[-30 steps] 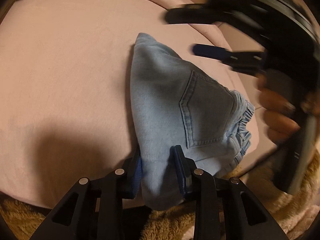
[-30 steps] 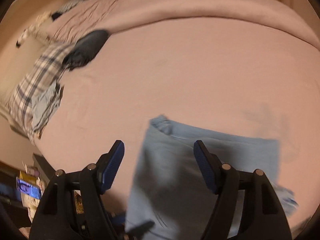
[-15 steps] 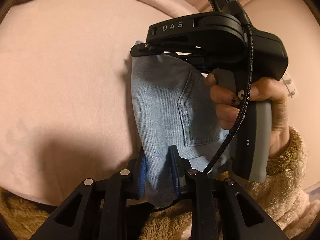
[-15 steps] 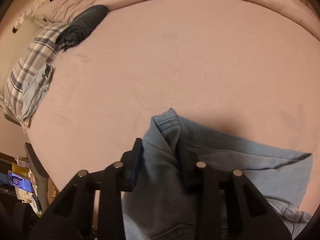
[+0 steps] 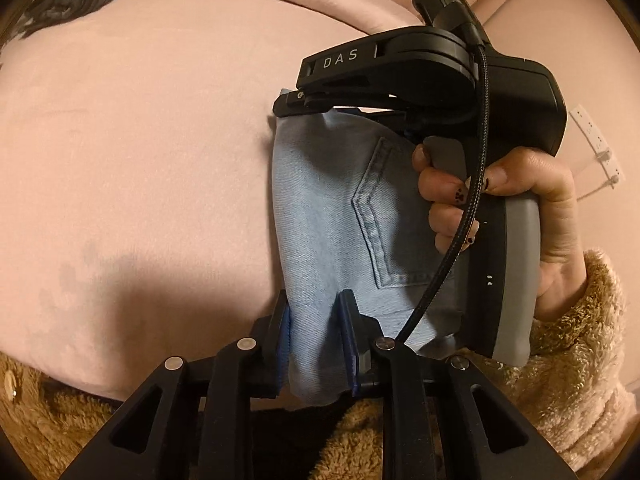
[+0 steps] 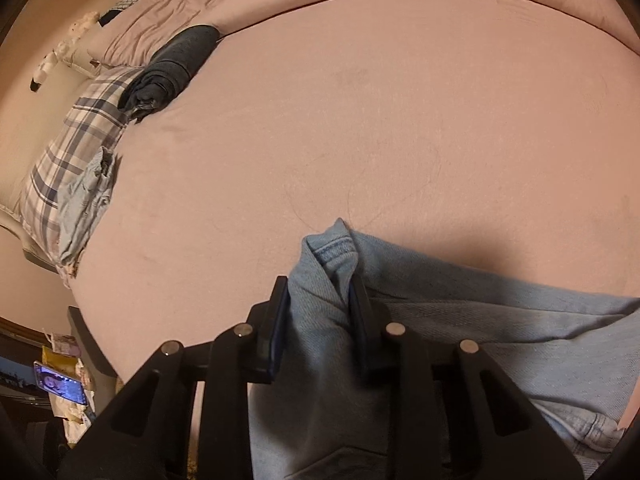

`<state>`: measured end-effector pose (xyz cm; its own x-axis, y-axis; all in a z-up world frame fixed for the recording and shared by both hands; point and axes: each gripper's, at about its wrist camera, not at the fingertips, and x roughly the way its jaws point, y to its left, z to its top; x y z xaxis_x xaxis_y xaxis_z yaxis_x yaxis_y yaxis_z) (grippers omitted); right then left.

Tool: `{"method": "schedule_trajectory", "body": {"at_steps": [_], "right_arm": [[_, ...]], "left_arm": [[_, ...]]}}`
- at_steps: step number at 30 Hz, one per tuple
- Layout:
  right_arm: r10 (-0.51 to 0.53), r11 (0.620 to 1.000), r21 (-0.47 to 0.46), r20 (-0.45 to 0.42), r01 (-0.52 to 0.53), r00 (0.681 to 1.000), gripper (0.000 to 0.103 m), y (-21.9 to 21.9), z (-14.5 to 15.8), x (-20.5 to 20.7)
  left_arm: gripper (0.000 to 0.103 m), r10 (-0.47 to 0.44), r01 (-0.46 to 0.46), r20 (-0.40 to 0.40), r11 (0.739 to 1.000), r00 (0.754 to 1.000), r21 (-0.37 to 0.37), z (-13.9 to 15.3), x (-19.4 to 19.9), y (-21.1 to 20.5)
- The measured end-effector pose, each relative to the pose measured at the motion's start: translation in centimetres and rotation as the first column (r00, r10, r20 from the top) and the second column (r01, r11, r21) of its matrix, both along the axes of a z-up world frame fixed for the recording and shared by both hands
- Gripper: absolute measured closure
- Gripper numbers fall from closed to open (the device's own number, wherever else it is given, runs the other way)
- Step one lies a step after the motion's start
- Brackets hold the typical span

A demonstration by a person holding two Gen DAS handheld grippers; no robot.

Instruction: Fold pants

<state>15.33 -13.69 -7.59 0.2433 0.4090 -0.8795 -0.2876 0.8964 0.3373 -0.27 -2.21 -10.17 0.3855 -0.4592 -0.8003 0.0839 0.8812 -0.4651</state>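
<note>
Light blue denim pants (image 5: 332, 216) lie folded on a pink bed, back pocket facing up. My left gripper (image 5: 316, 330) is shut on the near corner of the pants. The right gripper's body (image 5: 420, 84) hangs over the far end of the pants, held by a hand. In the right wrist view, my right gripper (image 6: 320, 316) is shut on a bunched hem corner of the pants (image 6: 440, 312), at the bed surface.
The pink bedspread (image 6: 360, 120) stretches wide beyond the pants. A plaid pillow (image 6: 76, 140), a dark folded garment (image 6: 172, 68) and a small blue garment (image 6: 84, 200) lie at the left side. A phone (image 6: 60, 388) glows on the floor clutter.
The right gripper came down from open above the pants and shut on the hem corner. The left gripper has kept its hold, closing tighter on the near corner.
</note>
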Motion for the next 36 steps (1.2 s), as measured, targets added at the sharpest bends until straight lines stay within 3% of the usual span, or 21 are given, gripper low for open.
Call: {"method": "schedule_trajectory", "body": {"at_steps": [6, 36], "right_arm": [[-0.006, 1.0, -0.008, -0.02, 0.006, 1.0, 0.073, 0.3, -0.5, 0.6], [0.022, 1.0, 0.009, 0.064, -0.022, 0.998, 0.074, 0.8, -1.3, 0.6]], "left_arm": [[0.081, 0.002, -0.001, 0.0, 1.0, 1.0, 0.014, 0.0, 0.3, -1.1], [0.076, 0.016, -0.016, -0.038, 1.0, 0.999, -0.005, -0.3, -0.9, -0.3]]}}
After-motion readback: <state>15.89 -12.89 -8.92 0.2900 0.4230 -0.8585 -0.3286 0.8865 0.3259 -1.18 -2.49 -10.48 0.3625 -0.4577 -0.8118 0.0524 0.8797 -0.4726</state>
